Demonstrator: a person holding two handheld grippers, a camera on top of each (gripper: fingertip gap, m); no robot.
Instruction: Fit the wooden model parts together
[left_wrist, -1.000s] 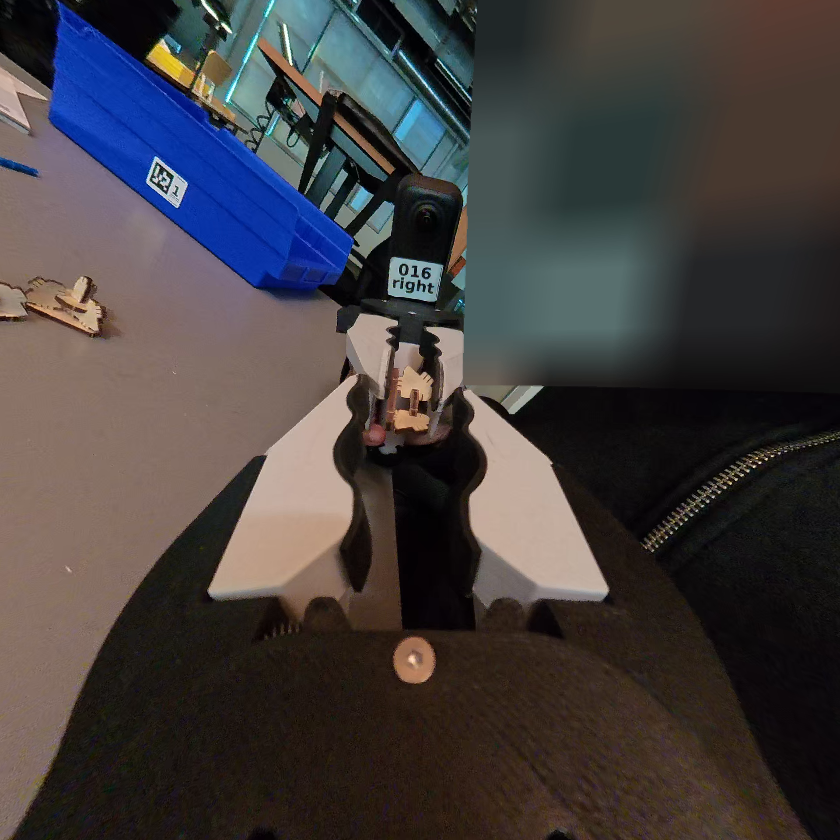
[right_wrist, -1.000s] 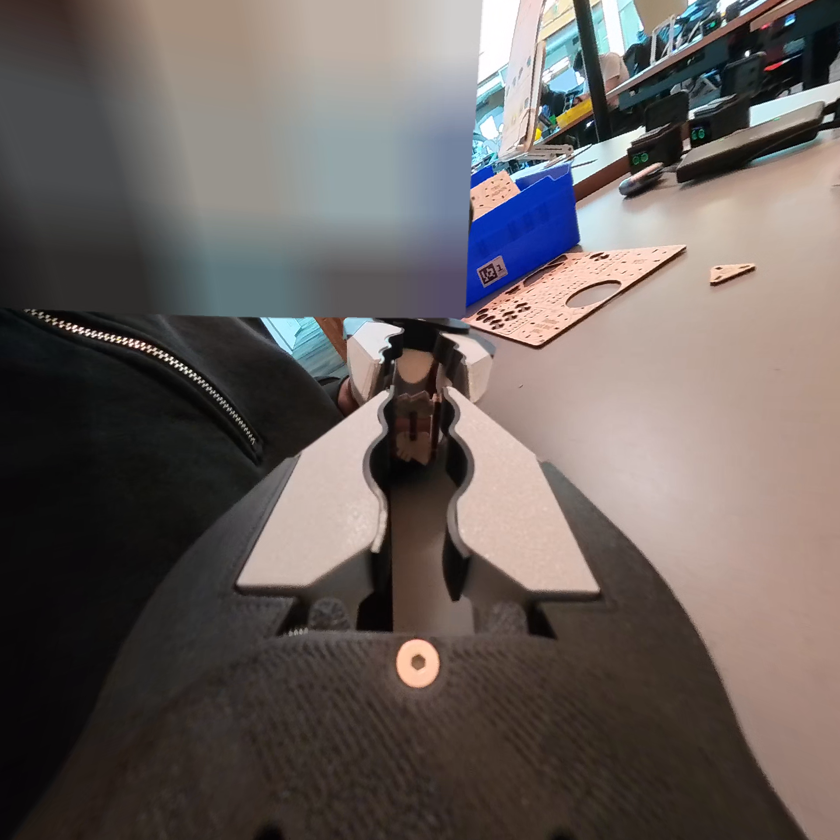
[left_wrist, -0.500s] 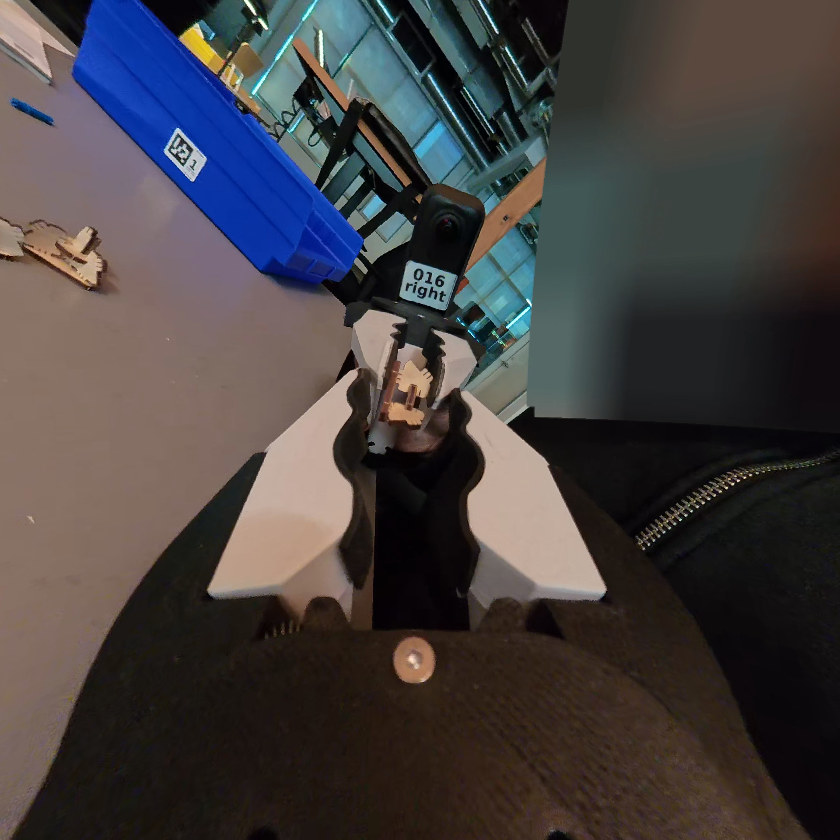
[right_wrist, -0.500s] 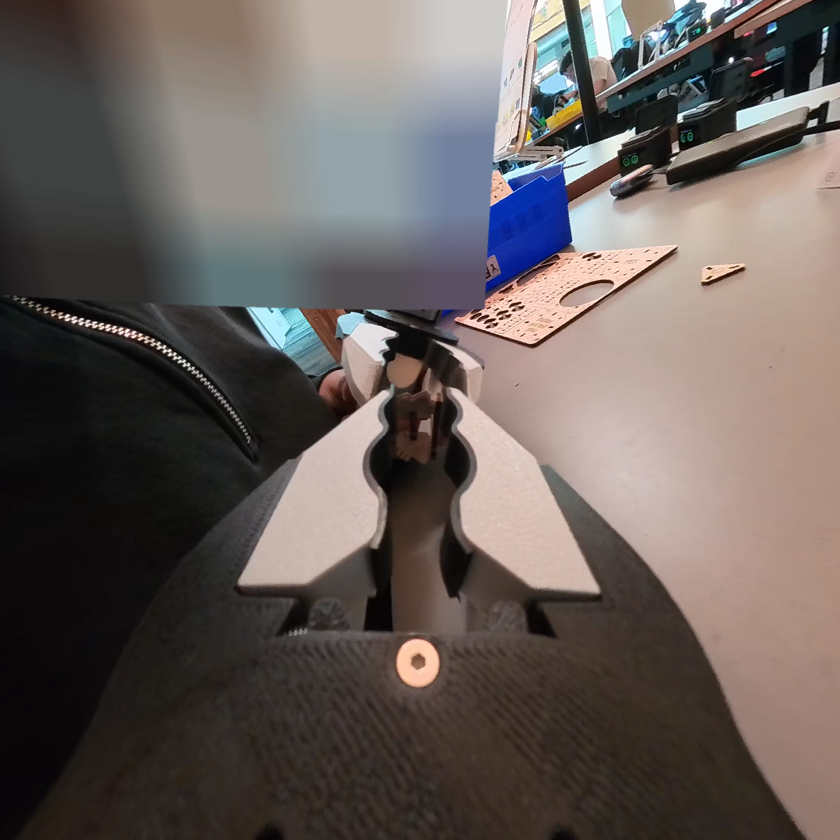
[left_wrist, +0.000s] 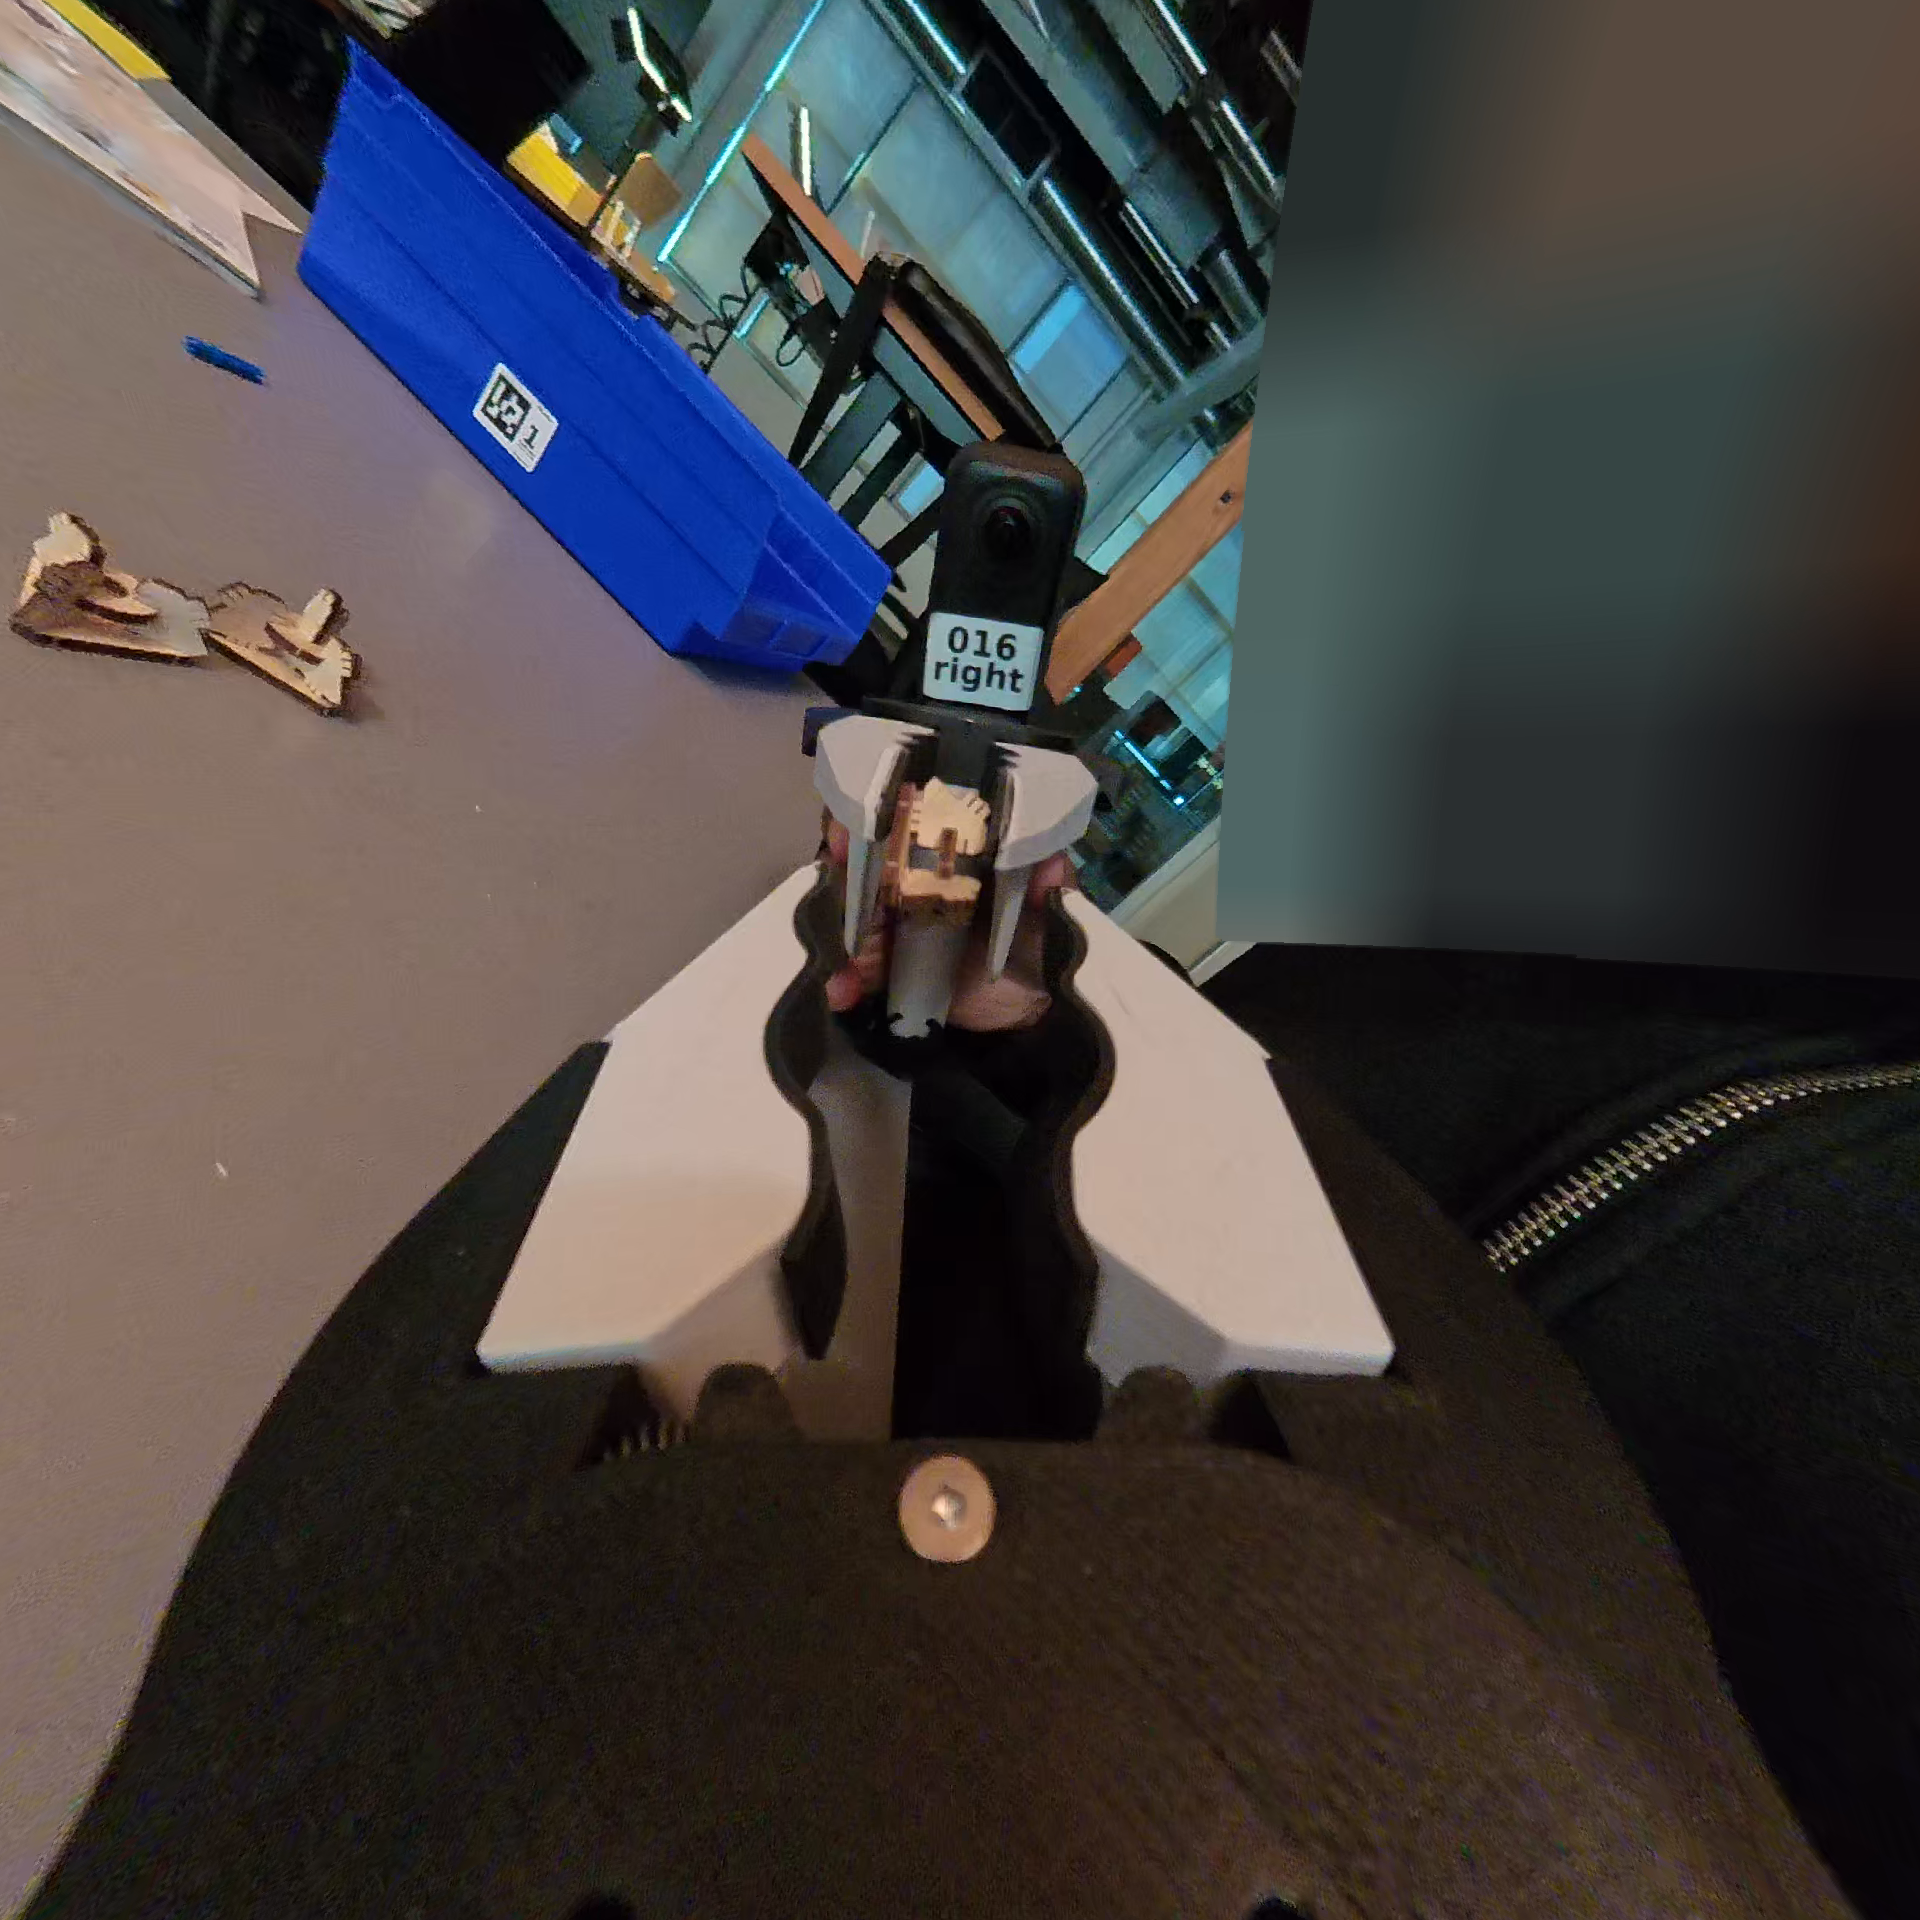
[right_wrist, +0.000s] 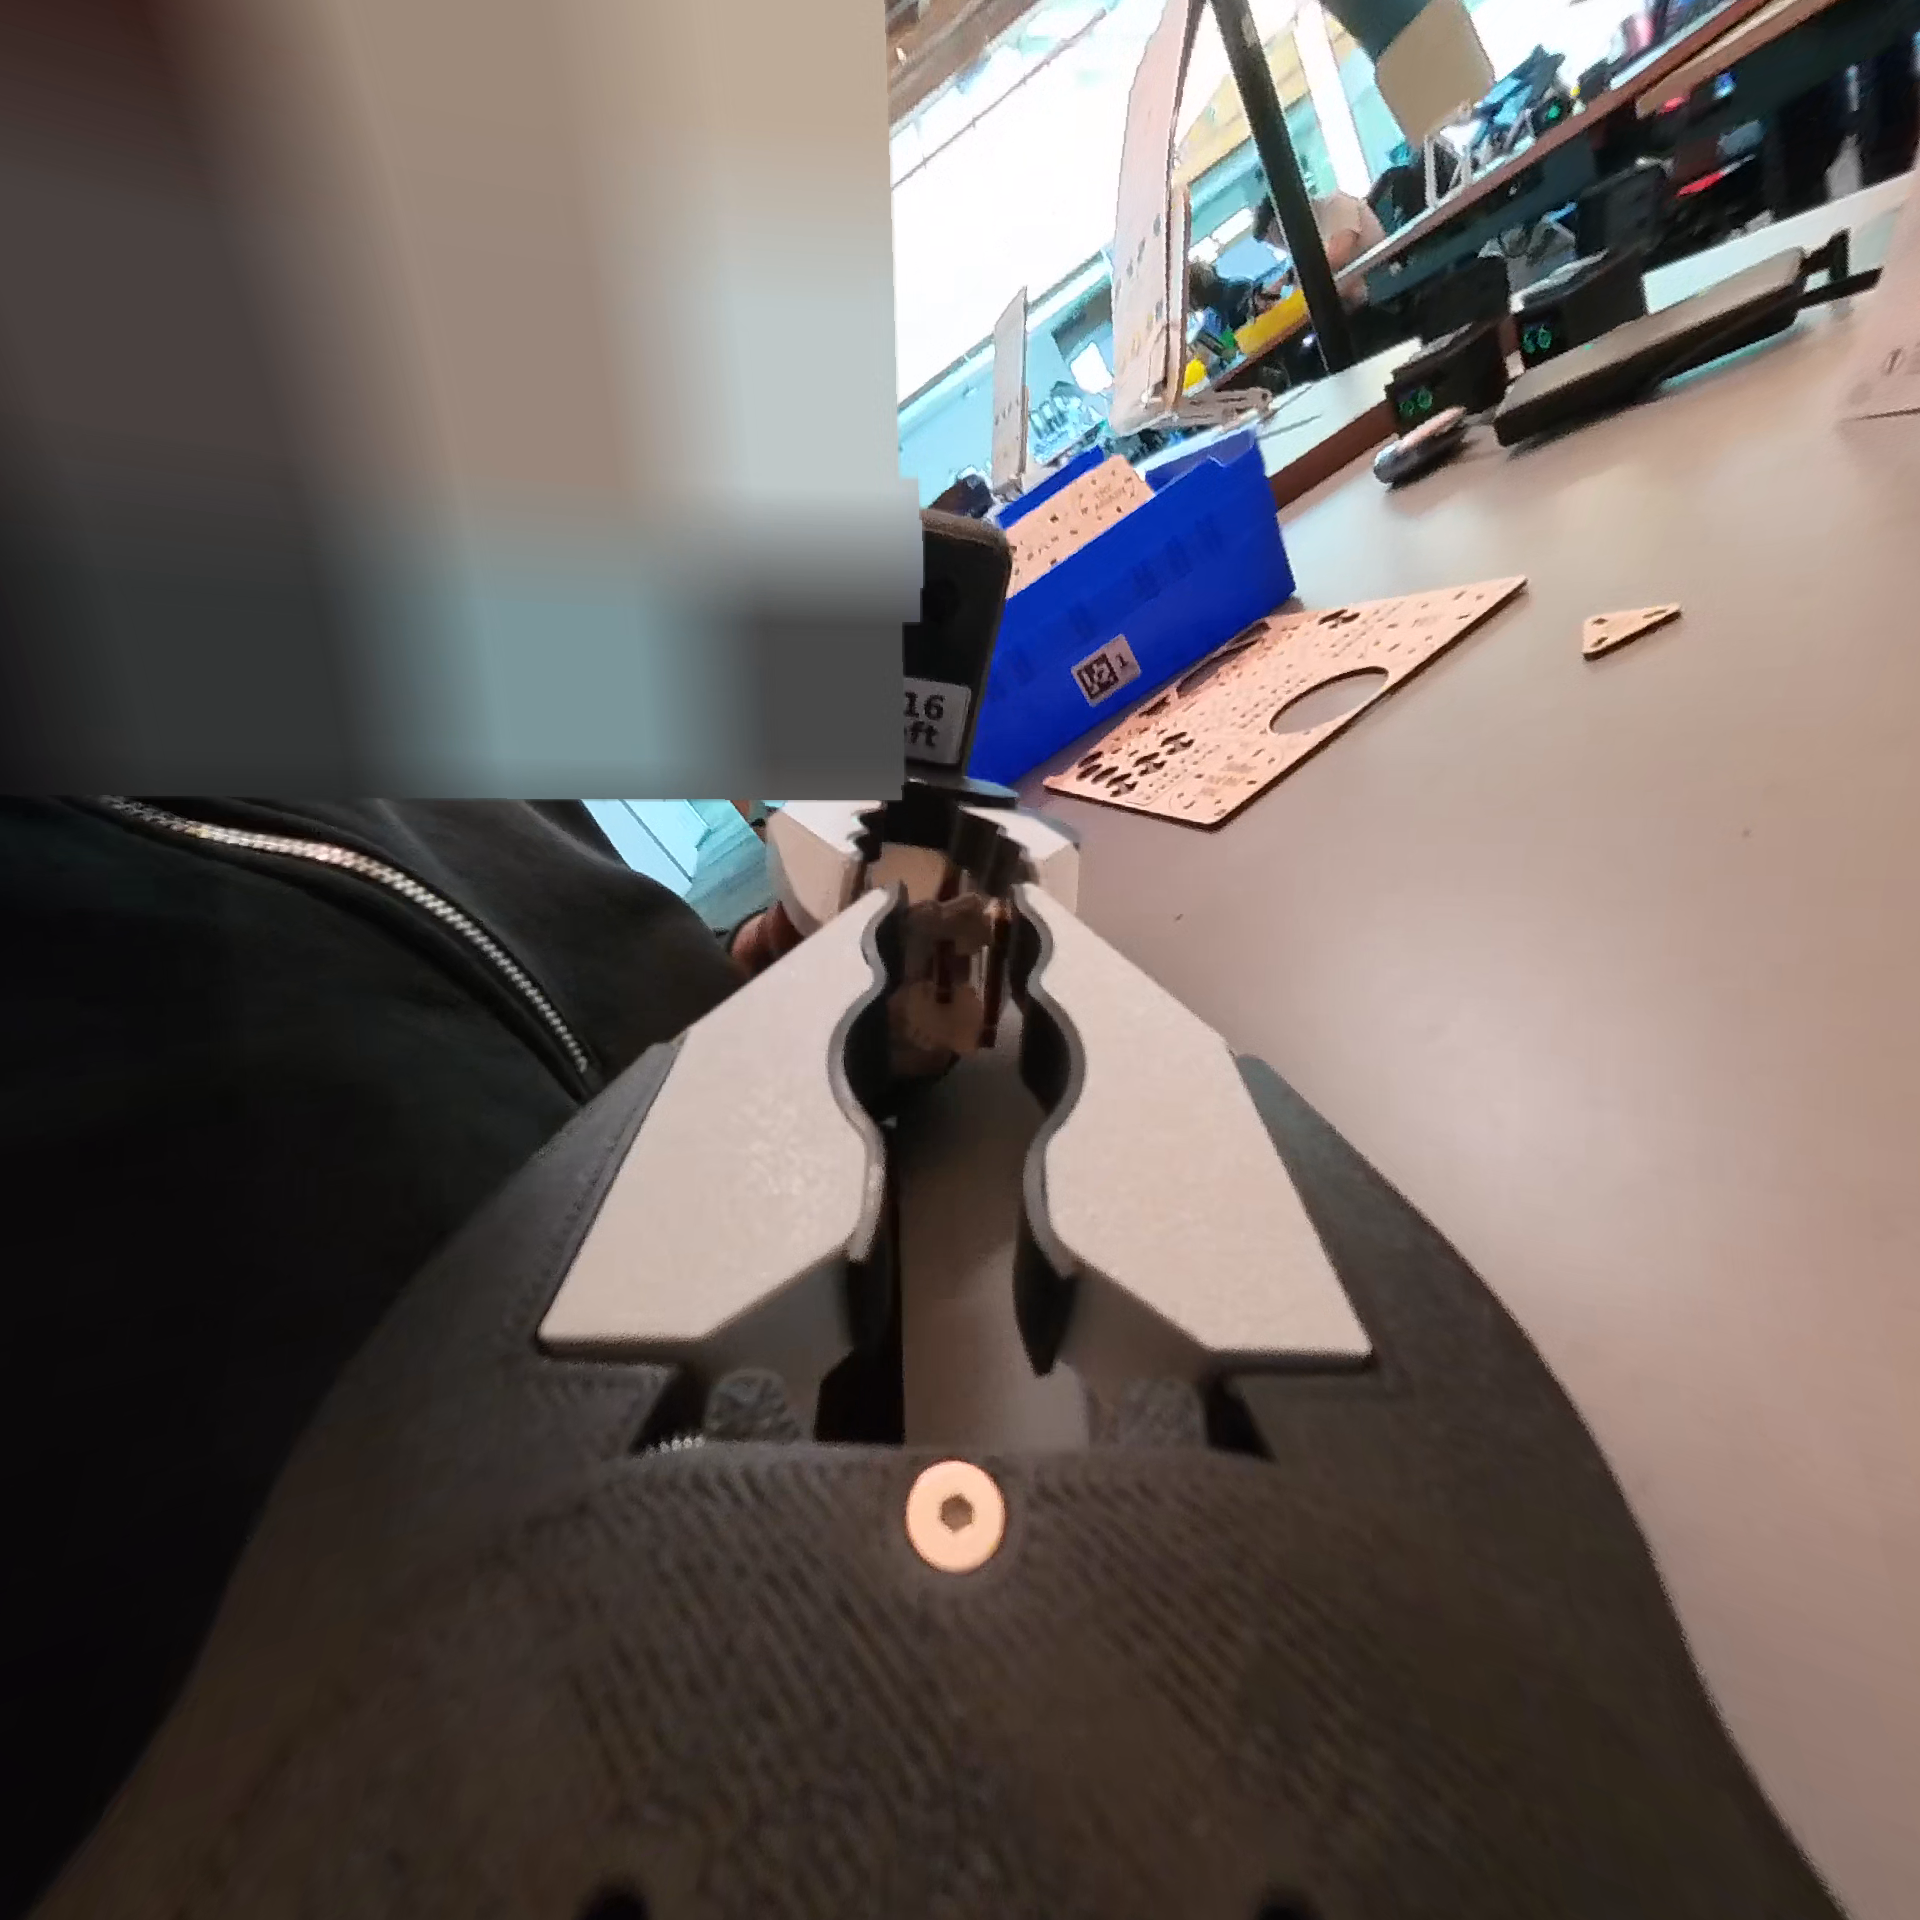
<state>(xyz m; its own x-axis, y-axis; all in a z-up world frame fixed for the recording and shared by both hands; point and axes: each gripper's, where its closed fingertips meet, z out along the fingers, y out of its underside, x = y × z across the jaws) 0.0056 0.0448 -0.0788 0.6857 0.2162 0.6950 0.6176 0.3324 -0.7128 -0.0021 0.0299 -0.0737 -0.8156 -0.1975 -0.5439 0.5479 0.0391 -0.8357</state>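
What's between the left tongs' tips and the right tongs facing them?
A small slotted wooden assembly, sitting between the right tongs' fingers. The left wrist view shows it most clearly.

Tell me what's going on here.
A person holds two handheld grippers nose to nose above a grey table. The right gripper has a small assembly of wooden pieces between its jaws. The left gripper faces it with its jaws apart and nothing visibly clamped. More wooden pieces, a blue bin and a cut-out wooden sheet lie on the table.
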